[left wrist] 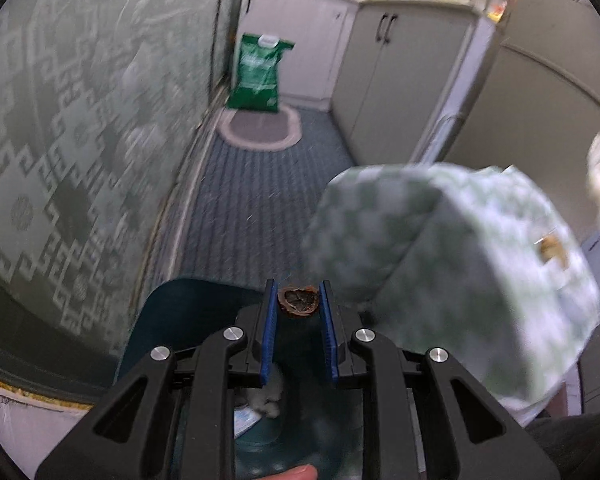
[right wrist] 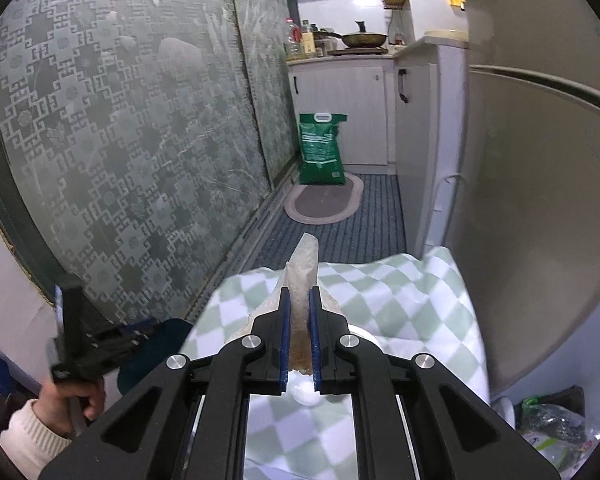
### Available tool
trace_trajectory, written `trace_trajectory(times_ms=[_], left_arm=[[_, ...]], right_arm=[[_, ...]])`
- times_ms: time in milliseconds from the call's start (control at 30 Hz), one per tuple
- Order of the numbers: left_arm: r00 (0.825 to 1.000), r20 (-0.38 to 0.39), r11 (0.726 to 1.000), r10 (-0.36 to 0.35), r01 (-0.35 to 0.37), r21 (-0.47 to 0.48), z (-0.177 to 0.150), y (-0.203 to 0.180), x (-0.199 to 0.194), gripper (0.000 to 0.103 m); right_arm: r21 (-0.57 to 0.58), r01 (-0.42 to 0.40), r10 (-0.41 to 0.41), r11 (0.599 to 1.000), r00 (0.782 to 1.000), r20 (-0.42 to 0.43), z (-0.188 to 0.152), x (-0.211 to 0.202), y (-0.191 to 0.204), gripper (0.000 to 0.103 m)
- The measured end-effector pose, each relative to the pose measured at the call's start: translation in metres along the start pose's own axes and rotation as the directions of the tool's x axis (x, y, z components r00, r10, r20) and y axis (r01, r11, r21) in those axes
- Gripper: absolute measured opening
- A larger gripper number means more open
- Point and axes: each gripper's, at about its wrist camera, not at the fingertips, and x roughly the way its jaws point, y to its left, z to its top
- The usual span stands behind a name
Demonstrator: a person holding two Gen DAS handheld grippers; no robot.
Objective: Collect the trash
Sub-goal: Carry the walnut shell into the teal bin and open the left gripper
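The left gripper (left wrist: 299,304) is pinching a rough brown walnut shell (left wrist: 299,301) between its 2 blue ribbed pads, above a dark teal bin (left wrist: 160,316). The right gripper (right wrist: 299,320) is nearly closed on a crinkly clear wrapper (right wrist: 302,276) over the checked cloth (right wrist: 412,304). Only the right view is showing the left hand (right wrist: 66,394); only the left view is showing the bin's white scraps (left wrist: 266,402).

Matt checked cloth (right wrist: 400,300), crinkly clear plastic wrapper (right wrist: 302,276), rough brown nutshell (left wrist: 299,303), ribbed carpet (left wrist: 252,208)
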Motion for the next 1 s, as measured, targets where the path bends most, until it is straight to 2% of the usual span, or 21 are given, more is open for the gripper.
trace_trajectory(times_ms=[67, 200, 467, 500, 533, 567, 767, 900, 1000], left_arm=[[0.998, -0.043, 0.999, 0.041, -0.041, 0.006, -0.008, 0.010, 0.010, 0.022], [0.989, -0.131, 0.997, 0.074, -0.074, 0.007, -0.024, 0.027, 0.030, 0.022], [0.962, -0.254, 0.995, 0.103, -0.096, 0.039, -0.046, 0.044, 0.056, 0.023], [0.958, -0.265, 0.994, 0.107, -0.097, 0.049, -0.048, 0.044, 0.058, 0.033], [0.959, -0.262, 0.994, 0.107, -0.096, 0.052, -0.048, 0.045, 0.057, 0.047], [0.961, -0.255, 0.994, 0.106, -0.096, 0.052, -0.047, 0.046, 0.056, 0.048], [0.986, -0.152, 0.998, 0.068, -0.065, 0.025, -0.030, 0.051, 0.025, 0.048], [0.999, -0.054, 1.000, -0.002, 0.003, 0.013, -0.016, 0.049, -0.007, 0.049], [0.998, 0.013, 0.998, -0.060, 0.060, 0.007, -0.007, 0.046, -0.032, 0.049]], right_arm=[[-0.006, -0.012, 0.012, 1.000, 1.000, 0.002, 0.003, 0.002, 0.008, 0.008], [-0.019, -0.039, 0.039, 0.999, 0.999, 0.007, 0.008, 0.006, 0.024, 0.008], [-0.067, -0.091, 0.090, 0.994, 0.996, -0.022, 0.010, 0.025, 0.064, 0.008], [-0.075, -0.099, 0.097, 0.992, 0.995, -0.029, 0.010, 0.029, 0.070, 0.008], [-0.080, -0.103, 0.101, 0.991, 0.994, -0.035, 0.009, 0.031, 0.073, 0.008], [-0.087, -0.108, 0.105, 0.990, 0.994, -0.043, 0.008, 0.034, 0.079, 0.008], [-0.140, -0.130, 0.113, 0.982, 0.986, -0.124, -0.005, 0.062, 0.113, 0.008], [-0.161, -0.144, 0.116, 0.976, 0.978, -0.173, -0.015, 0.079, 0.128, 0.008], [-0.159, -0.157, 0.123, 0.975, 0.971, -0.205, -0.020, 0.090, 0.134, 0.008]])
